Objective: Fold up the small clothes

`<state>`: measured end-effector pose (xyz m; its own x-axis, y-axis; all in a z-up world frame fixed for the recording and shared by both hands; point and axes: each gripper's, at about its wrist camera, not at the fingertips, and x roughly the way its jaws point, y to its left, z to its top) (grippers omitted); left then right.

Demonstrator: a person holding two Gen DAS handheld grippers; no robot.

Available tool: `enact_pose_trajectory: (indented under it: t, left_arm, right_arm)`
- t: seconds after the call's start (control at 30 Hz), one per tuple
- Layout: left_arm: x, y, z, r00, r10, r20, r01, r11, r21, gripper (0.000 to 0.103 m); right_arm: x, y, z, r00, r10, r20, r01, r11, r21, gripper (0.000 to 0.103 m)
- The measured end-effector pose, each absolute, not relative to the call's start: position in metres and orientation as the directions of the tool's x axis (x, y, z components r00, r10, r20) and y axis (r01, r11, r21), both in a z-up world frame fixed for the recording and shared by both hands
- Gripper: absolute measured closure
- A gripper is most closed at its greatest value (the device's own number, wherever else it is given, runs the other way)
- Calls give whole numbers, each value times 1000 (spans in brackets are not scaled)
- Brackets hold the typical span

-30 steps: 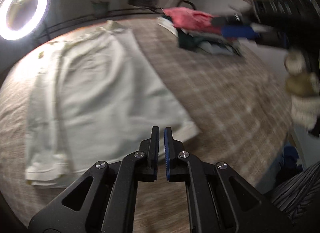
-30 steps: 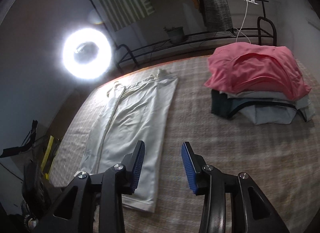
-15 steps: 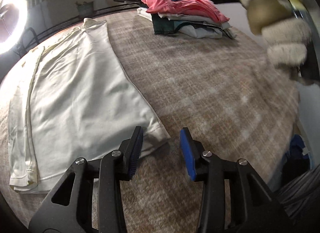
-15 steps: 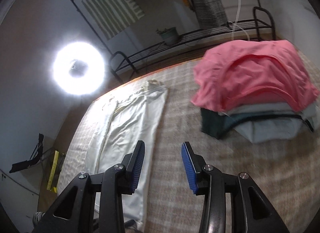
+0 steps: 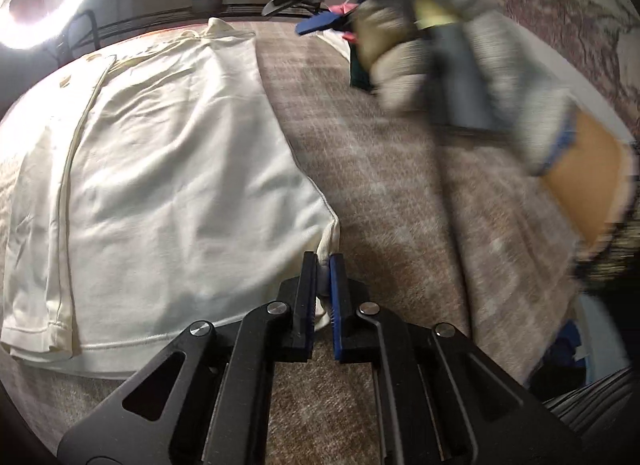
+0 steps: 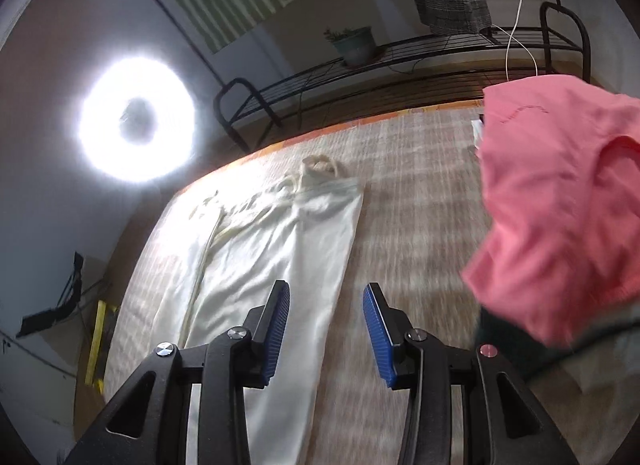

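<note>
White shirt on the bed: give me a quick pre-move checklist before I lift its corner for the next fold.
1. Left gripper shut on the near corner of the white shirt; its jaws have just been closing, cloth between them: ok.
2. How many layers are pinched: cannot tell.
3. Right gripper open and empty, above the shirt's edge, not yet gripping: not ok if a two-point lift is wanted.
4. Shirt flat, long sides folded in: ok.
5. Pile of folded clothes with the pink shirt on top, apart from the white shirt: ok.
6. Bed cover beside the shirt bare: ok.
</note>
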<state>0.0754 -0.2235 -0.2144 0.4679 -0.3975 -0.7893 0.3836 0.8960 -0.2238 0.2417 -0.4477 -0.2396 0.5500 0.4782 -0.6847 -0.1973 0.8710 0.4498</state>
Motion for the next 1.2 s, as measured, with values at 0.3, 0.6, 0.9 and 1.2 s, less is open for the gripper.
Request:
enact_pose_trajectory:
  t: [0.3, 0.6, 0.9, 1.2]
  left_arm:
    - [78, -215, -209, 485, -421, -767, 363, 895, -261, 99]
    - [81, -208, -214, 470, -454, -757, 341, 884, -318, 99]
    - [79, -174, -203, 476, -513, -715, 269, 858, -437, 100]
    - [73, -120, -206, 514, -482, -710, 145, 864, -482, 100]
  right_arm:
    - [309, -411, -280, 545, 397, -739, -171, 915, 365, 52]
    - [338, -418, -290, 550, 467, -692, -150, 871, 468, 85]
    - [344, -407, -268, 574, 466, -673, -145, 867, 477, 103]
    - [347, -356, -242, 593, 430, -681, -174, 894, 413, 103]
